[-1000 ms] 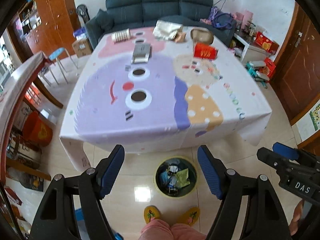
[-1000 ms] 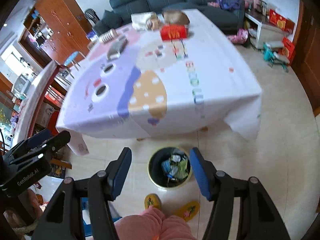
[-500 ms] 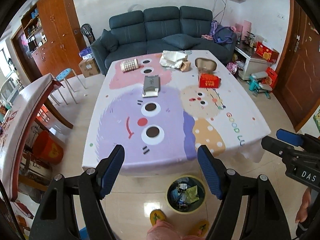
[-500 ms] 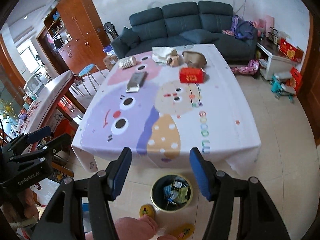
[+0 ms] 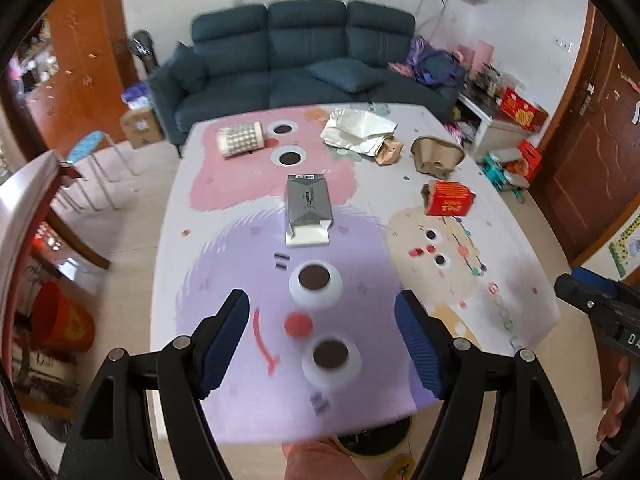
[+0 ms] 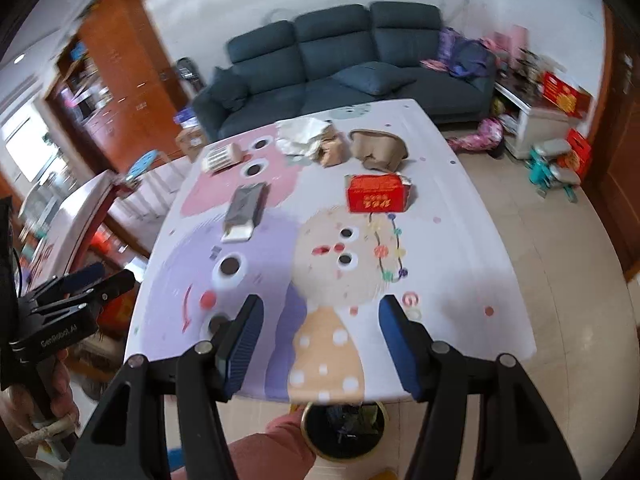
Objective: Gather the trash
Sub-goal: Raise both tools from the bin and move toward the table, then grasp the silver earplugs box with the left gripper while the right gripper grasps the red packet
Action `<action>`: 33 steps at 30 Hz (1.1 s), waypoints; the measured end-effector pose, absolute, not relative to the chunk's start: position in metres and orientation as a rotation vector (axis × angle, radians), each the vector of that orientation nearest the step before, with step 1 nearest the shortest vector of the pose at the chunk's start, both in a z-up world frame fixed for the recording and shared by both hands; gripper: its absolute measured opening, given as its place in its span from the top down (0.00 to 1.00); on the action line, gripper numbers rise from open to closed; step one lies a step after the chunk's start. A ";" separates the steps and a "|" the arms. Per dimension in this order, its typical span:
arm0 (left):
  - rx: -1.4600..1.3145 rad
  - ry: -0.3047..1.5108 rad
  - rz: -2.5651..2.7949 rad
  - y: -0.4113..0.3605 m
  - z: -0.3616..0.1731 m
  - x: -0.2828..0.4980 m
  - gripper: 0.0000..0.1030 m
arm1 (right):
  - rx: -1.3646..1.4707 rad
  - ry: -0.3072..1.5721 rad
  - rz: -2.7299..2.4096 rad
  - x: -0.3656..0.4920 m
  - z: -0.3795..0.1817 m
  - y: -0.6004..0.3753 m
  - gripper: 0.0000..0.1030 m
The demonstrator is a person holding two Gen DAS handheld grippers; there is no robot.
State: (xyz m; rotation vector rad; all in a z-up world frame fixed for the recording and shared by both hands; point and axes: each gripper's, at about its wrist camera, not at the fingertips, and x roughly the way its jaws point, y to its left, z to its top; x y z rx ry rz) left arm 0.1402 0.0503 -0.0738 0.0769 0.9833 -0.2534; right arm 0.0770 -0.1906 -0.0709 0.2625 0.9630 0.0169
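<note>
Approach step: both tools, left tool (image 5: 322, 344) and right tool (image 6: 318, 344), released and empty above the worktop's (image 6: 472, 240) near edge.
Trash lies far across it: red box (image 6: 378, 199), grey box (image 5: 307, 210); next move requires reaching one; bin (image 6: 344, 430) stands below on the floor.

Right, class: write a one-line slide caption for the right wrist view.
Open right claw above a cartoon-print table strewn with a red box and other trash.

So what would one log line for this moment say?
phase: approaching table | left gripper: open, empty | right gripper: open, empty | trash on table: grey box, red box | bin: below table edge
</note>
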 end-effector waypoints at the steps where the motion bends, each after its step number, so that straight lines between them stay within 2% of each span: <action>1: 0.073 1.002 -0.274 0.052 -0.078 0.160 0.28 | 0.282 0.970 0.002 0.086 -0.074 -0.190 0.42; 11: 0.069 1.234 -0.389 0.034 -0.156 0.314 0.28 | 0.504 1.086 -0.182 0.198 -0.126 -0.199 0.42; 14: 0.098 1.232 -0.346 0.025 -0.171 0.339 0.12 | 0.606 1.114 -0.232 0.222 -0.140 -0.215 0.42; 15: 0.099 1.234 -0.337 0.025 -0.173 0.344 0.10 | 0.632 1.122 -0.248 0.228 -0.144 -0.219 0.42; 22: 0.112 1.330 -0.275 0.012 -0.213 0.385 0.10 | 0.840 1.144 -0.435 0.270 -0.176 -0.259 0.42; 33: 0.119 1.393 -0.229 0.010 -0.249 0.408 0.10 | 0.861 1.244 -0.582 0.313 -0.224 -0.270 0.41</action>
